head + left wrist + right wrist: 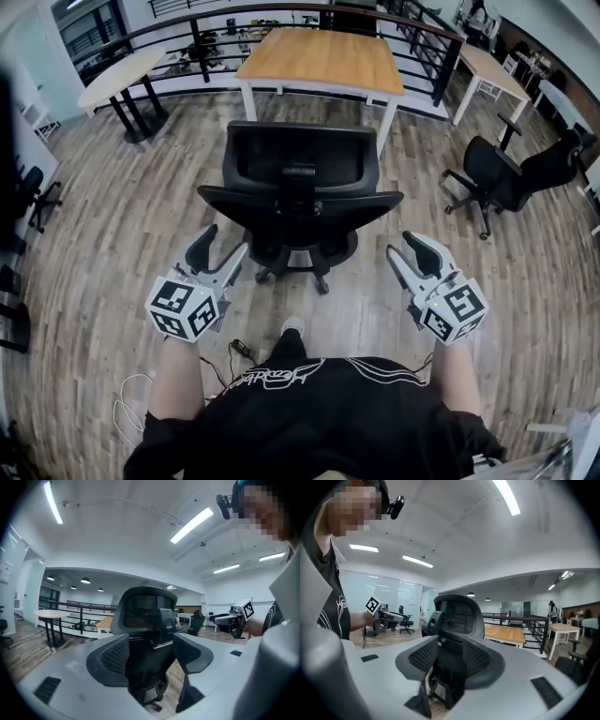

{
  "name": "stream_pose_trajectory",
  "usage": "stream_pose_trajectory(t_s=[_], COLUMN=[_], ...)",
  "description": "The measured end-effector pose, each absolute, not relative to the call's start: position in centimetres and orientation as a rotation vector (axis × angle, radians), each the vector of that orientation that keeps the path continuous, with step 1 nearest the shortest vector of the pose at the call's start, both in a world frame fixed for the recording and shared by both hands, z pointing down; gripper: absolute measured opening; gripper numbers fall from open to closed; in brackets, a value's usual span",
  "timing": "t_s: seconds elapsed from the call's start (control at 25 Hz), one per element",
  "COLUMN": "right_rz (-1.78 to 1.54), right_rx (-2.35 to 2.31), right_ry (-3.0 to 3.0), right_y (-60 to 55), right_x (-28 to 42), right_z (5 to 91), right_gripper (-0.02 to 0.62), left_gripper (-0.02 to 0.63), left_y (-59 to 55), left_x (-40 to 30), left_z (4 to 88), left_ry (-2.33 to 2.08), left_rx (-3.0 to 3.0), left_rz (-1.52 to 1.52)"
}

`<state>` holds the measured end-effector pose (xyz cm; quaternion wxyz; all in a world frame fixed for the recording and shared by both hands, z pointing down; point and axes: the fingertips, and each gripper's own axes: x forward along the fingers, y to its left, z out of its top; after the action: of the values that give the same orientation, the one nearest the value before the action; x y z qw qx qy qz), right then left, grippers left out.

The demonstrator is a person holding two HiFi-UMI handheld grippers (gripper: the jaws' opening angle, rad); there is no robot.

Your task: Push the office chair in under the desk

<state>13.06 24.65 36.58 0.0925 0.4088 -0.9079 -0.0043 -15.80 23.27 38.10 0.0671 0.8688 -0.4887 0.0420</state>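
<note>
Head view hides the seat of the office chair (300,173); left tool (228,240) and right tool (401,244) gape empty.

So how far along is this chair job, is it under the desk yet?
Nothing looks done yet: the office chair stands on open floor short of the desk, its back toward the person. In hand: the left gripper and right gripper hover just behind the chair, jaws open, touching nothing. Left to do: meet the chair's back and roll it in under the desk.
</note>
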Motion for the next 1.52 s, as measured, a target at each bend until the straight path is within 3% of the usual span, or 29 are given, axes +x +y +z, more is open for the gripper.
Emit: stream_pose_trajectory(t_s=[0.28, 0.84, 1.52], right_rz=[-0.236, -0.472, -0.57], right_rx=[1.214, 1.158, 1.02], right_ry=[-2.422, -1.97, -1.805], right_y=[18.9, 11.9, 9.9], right_x=[12.7, 14.1, 13.9], right_z=[38.5, 43.8, 45.9], right_gripper=[0.256, 0.261, 0.242], left_gripper=[0.296, 0.298, 0.27], left_y=[17.1, 10.9, 7.5], left_x=[-19.9, -22.4, -22.5], left_z=[40.3, 46.3, 48.0], left_ry=[-1.587, -1.567, -1.517], left_rx=[2.633, 2.748, 2.765], left_rz=[0.428, 1.326, 1.672])
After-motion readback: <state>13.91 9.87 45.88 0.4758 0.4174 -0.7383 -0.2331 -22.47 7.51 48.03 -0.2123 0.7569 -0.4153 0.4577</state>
